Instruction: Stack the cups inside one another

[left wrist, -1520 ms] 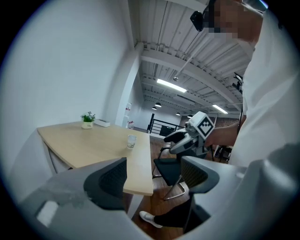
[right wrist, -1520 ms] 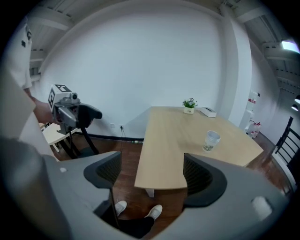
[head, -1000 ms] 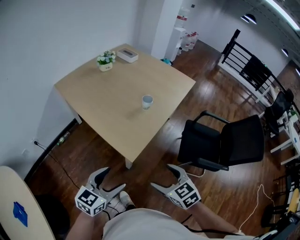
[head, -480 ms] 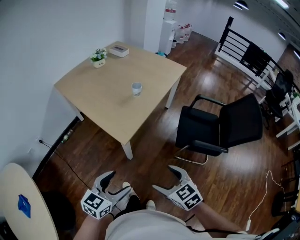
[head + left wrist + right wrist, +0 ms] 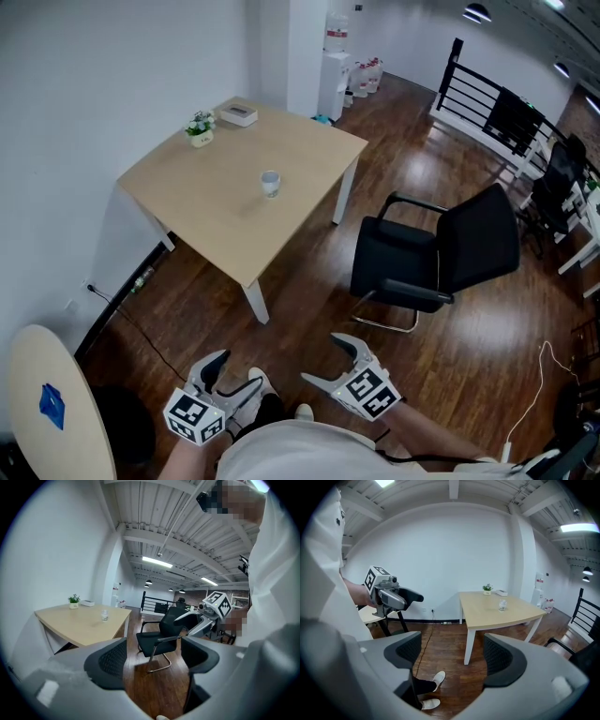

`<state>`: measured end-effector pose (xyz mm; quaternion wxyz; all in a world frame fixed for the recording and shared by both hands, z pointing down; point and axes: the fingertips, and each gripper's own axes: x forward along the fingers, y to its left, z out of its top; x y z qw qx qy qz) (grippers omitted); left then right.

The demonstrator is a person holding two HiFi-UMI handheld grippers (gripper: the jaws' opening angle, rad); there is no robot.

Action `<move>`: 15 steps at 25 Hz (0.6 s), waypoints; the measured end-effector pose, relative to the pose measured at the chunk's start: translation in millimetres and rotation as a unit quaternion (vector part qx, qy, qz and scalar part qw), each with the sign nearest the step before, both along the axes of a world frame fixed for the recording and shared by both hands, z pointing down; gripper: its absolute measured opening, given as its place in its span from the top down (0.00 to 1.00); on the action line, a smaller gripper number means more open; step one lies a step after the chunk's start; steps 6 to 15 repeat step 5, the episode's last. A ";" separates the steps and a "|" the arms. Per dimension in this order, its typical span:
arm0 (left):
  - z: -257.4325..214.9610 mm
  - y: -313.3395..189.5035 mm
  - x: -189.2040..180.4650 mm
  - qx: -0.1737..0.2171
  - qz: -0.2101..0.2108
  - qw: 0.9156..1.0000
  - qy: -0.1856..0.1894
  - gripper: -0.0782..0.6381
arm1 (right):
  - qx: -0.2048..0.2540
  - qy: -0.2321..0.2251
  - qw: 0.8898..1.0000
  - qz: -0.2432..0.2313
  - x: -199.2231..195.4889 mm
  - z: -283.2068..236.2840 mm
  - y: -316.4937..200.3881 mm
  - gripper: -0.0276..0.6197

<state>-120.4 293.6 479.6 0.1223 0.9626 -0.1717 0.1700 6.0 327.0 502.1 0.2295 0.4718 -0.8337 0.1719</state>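
A small clear cup [image 5: 270,184] stands alone near the middle of the light wooden table [image 5: 216,216], far ahead of me; whether it is one cup or a nested stack is too small to tell. It shows as well in the left gripper view, cup [image 5: 104,615], and in the right gripper view, cup [image 5: 502,605]. My left gripper [image 5: 228,373] and right gripper [image 5: 323,359] hang low in front of my body over the floor, well short of the table. Both are open with nothing between their jaws.
A potted plant [image 5: 200,127] and a white box [image 5: 236,113] sit at the table's far corner. A black office chair [image 5: 431,262] stands right of the table on the wooden floor. A round table [image 5: 47,403] is at my lower left. A black railing [image 5: 497,112] runs at the back right.
The table and cup now look smaller and farther away, shifted up and left in the head view. Both grippers sit a little lower in the frame, still open.
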 end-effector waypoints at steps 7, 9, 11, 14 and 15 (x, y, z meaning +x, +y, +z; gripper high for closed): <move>-4.6 14.3 3.8 0.009 0.002 1.000 0.004 0.36 | 0.004 0.006 1.000 -0.003 1.9 -1.9 10.5 0.33; -4.6 14.3 3.8 0.009 0.002 1.000 0.004 0.36 | 0.004 0.006 1.000 -0.003 1.9 -1.9 10.5 0.33; -4.6 14.3 3.8 0.009 0.002 1.000 0.004 0.36 | 0.004 0.006 1.000 -0.003 1.9 -1.9 10.5 0.33; -4.6 14.3 3.8 0.009 0.002 1.000 0.004 0.36 | 0.004 0.006 1.000 -0.003 1.9 -1.9 10.5 0.33; -4.6 14.3 3.8 0.009 0.002 1.000 0.004 0.36 | 0.004 0.006 1.000 -0.003 1.9 -1.9 10.5 0.33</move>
